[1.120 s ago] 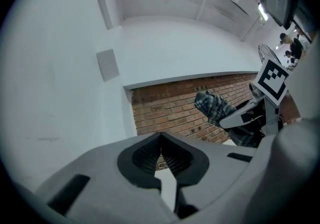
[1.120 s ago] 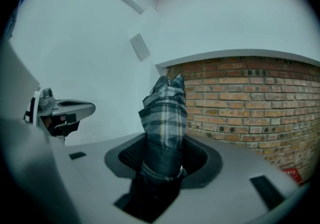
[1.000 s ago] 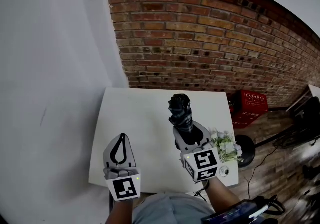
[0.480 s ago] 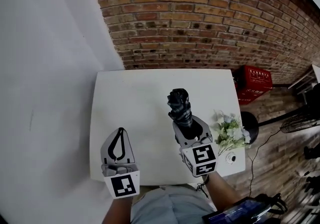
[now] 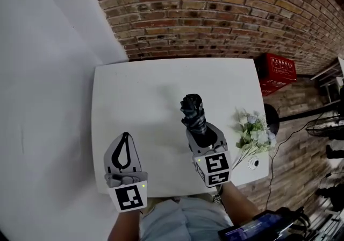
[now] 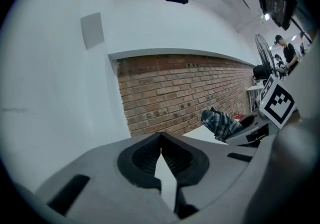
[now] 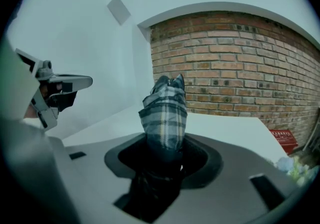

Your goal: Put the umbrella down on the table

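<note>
Right gripper (image 5: 201,139) clamps the folded plaid umbrella (image 5: 193,113), which juts forward from its jaws over the white table (image 5: 145,89). Left gripper (image 5: 124,153) hovers alongside, jaws together and empty. Lowering the umbrella flat, clear of the flowers (image 5: 255,133) to the right, looks wisest.

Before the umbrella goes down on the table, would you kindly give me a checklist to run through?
1. Right gripper gripping the umbrella: ok, jaws closed on its folded plaid fabric.
2. Table ahead of it free: ok, bare white.
3. Left gripper out of the way: ok, shut, empty, off to the side.
4. Flowers apart from the umbrella: ok, at the table's right edge.
5. Gap between umbrella and tabletop: cannot tell.
</note>
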`<state>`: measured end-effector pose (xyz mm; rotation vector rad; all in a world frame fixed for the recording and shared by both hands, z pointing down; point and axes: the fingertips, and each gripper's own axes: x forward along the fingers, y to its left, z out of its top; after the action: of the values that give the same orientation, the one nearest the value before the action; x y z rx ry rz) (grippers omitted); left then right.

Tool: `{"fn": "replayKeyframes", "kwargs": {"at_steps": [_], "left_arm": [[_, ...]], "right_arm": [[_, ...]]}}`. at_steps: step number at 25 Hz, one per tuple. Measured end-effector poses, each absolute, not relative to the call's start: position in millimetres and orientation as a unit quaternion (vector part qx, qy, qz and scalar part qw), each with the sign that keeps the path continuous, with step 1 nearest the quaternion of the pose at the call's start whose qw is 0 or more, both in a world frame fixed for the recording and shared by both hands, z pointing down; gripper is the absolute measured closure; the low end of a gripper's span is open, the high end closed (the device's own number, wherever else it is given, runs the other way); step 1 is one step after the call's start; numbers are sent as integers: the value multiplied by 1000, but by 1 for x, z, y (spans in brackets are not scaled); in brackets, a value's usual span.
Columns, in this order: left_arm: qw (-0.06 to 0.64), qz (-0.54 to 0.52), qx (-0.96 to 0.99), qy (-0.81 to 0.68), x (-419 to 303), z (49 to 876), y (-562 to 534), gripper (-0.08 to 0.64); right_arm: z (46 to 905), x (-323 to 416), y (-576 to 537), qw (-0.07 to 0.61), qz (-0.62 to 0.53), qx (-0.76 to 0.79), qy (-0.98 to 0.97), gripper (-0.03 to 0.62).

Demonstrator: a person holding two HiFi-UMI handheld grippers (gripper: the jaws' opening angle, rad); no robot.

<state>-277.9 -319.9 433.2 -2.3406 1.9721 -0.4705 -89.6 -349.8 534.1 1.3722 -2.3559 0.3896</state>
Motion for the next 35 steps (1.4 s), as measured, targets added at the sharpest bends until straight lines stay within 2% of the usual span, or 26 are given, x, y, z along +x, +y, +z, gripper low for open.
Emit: {"fn": "replayKeyframes", "kwargs": {"at_steps": [15,35], "left_arm": [[-3,-165,-762,626,-278,461,-346,554],[-13,-165,-757,632,-292,469,-367,554]], "right_arm": [[588,-86,-359,224,178,492,-822,397],[635,-81,-374,301,283,475,-777,376]]}}
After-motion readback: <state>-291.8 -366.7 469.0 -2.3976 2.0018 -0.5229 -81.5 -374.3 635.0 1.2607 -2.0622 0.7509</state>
